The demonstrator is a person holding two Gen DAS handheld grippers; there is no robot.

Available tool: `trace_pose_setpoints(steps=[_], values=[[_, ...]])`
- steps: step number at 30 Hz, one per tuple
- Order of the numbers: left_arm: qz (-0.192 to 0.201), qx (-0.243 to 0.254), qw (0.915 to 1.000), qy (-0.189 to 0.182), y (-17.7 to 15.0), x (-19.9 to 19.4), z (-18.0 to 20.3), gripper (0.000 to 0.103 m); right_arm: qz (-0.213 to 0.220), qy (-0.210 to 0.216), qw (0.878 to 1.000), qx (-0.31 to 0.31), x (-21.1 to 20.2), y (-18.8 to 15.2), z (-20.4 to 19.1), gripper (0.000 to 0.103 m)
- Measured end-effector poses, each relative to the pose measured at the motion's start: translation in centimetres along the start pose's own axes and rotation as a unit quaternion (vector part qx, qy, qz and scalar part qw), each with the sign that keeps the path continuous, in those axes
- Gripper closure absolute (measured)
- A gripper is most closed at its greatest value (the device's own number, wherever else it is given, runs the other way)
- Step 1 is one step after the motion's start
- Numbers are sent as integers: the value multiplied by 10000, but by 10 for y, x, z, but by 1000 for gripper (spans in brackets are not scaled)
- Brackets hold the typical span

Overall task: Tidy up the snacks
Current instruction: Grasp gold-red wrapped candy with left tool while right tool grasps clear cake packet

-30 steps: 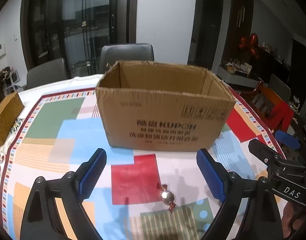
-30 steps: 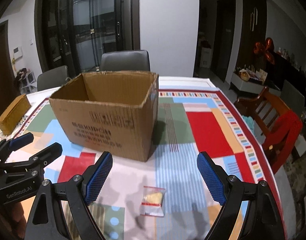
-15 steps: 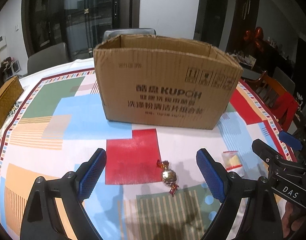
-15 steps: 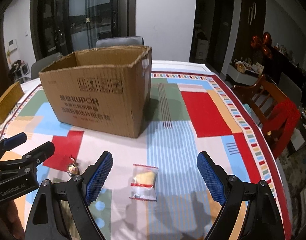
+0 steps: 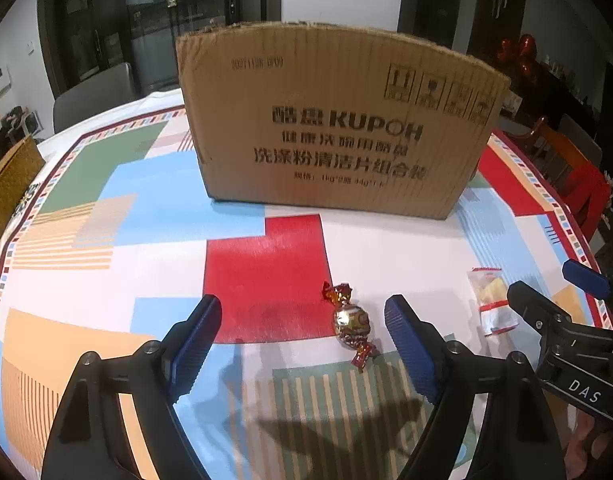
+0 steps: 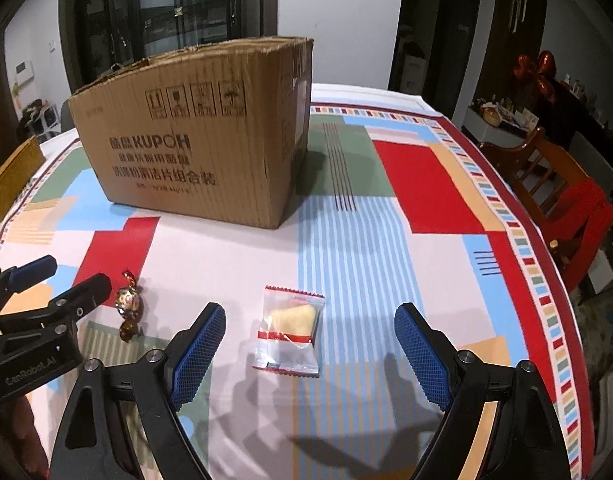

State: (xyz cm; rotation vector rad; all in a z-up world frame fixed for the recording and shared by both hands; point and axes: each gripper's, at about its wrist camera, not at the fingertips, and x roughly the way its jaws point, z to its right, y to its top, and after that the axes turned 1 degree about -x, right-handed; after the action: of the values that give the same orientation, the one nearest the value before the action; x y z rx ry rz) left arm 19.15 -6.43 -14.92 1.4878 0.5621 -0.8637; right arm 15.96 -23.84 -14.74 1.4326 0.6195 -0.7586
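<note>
Left tongs: blue ribbed pads apart and closing, nothing pressed. Between them, nearer the right pad, a round gold-foil candy with twisted red ends, flat on the counter, clear of both pads. Bare patterned cloth ahead of the candy up to the foot of the large brown cardboard box with black printed lettering, standing upright straight ahead, its long printed wall facing the tongs and its top rim above eye line. Open cloth left of the left pad, out to the striped border at the counter's edge; a tan woven block at that far-left edge, well apart.

Right tongs: pads spread wide, gripping nothing. Between them, closer to the left pad, a clear plastic sachet with a red band and a pale yellow snack inside, flat, touching neither pad. Blue-striped cloth free ahead of the sachet; box corner ahead and to the left, well apart. Wide clear cloth right of the right pad, out to the red checked border and the counter's rounded edge; beyond that edge a brown wooden chair with a red cloth.

Candy just left of the right tongs, beside the tip of the left tongs.
</note>
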Motion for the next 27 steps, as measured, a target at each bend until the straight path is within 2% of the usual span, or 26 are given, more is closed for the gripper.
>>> trace_pose_setpoints(steps=[10,20,27], values=[[-251,-15,9997,49,-5,20,4,25,-239,3,9997,38,17,-5,-1,16],[-328,-16,9994,-61,-4,31,11,42,-401,23,9991,106,31,-10,-1,17],[-406,5,9991,-109,-6,38,16,65,-568,84,9980,255,41,-14,3,32]])
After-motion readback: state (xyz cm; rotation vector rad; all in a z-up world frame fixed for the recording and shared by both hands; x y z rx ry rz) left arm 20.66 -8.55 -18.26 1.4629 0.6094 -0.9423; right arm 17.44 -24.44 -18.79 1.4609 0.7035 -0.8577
